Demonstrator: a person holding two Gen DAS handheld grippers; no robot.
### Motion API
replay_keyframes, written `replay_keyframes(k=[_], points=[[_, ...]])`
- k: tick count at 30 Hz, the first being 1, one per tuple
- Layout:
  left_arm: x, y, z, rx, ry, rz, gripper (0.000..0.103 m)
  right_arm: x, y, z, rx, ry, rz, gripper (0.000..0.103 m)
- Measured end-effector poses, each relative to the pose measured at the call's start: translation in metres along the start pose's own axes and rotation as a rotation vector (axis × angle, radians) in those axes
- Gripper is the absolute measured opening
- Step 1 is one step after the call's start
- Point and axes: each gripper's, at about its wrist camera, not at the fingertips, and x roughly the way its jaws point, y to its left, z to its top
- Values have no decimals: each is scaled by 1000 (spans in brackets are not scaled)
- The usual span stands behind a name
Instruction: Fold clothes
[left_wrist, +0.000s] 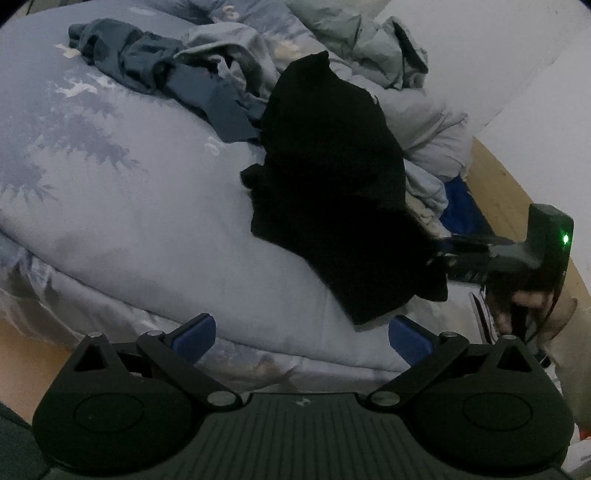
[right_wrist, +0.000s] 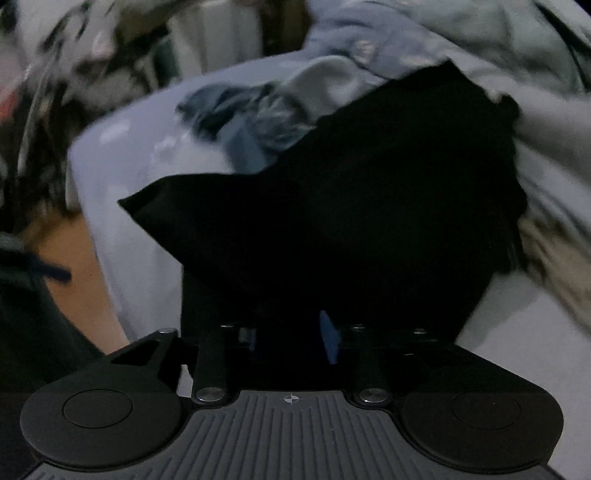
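Your left gripper (left_wrist: 301, 338): jaws wide, empty, low centre. Your right gripper (right_wrist: 291, 336): jaws narrow, black garment (right_wrist: 351, 206) between; grip unclear.

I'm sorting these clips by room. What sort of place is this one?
Most likely a bedroom: a bed with a pale blue patterned duvet, loose clothes on it, namely a black garment and a crumpled blue one, and a wooden floor beside it.

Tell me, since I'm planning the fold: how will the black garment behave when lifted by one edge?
The black garment lies rumpled with soft creases, so it will likely droop and sag. It looks thin, probably light. It overlaps the blue clothes, so it may drag them.
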Motion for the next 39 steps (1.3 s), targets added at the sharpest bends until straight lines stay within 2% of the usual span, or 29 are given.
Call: replay_keyframes(k=[1, 2, 4, 7, 10, 13, 17, 24, 39], points=[[1, -1, 1, 3, 2, -5, 103, 3, 10, -3, -51, 2, -15, 42], [2, -2, 1, 6, 3, -9, 103, 6, 17, -1, -90, -2, -26, 34], [1, -2, 2, 7, -1, -13, 103, 3, 15, 9, -87, -39, -83, 3], [-2, 3, 2, -11, -13, -26, 103, -22, -32, 33, 155, -172, -99, 3], [0, 9, -2, -38, -6, -34, 103, -53, -80, 39, 394, -296, -103, 3], [2, 10, -4, -42, 5, -42, 103, -76, -108, 38, 506, -354, -118, 3], [1, 8, -4, -35, 1, -59, 103, -79, -111, 40, 500, -352, -127, 3], [0, 4, -6, -28, 1, -67, 103, -41, -91, 62, 441, -310, -102, 3], [5, -7, -10, -19, 6, -86, 103, -32, -53, 58, 368, -239, -61, 3]])
